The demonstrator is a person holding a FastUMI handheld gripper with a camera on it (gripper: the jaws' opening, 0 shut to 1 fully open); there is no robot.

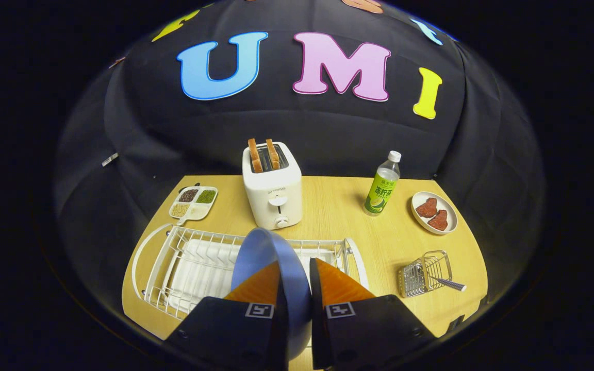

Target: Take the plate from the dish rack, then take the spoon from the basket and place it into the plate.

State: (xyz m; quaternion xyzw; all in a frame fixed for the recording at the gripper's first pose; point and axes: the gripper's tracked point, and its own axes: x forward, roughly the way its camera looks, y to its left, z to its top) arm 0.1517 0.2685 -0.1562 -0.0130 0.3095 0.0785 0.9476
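- Wooden tabletop [338, 226] backed by black cloth booth wall; all items sit toward the near half, within reach.
- Gripper [297, 286] nearly closed, orange fingers [261, 286] pressing from both sides on the blue plate [263, 252]. Plate held on edge, upright, rim running between the fingers; probably this orientation because it stood in a rack slot.
- Plate is above the white dish rack [194, 257], rack below and beyond the fingers. Whether the plate's lower rim has cleared the wires: cannot tell, fingers hide it.
- Wire basket [426, 273] to the right of the rack, well apart; spoon [446, 282] leans in it with its handle poking out, so a grip point is offered.
- Judgement: first step in hand. Plate must be laid flat on bare wood before the spoon is fetched.
- Bystanders: toaster [272, 193] with bread, bottle [382, 185], dish of meat [434, 212], sectioned tray [194, 202].
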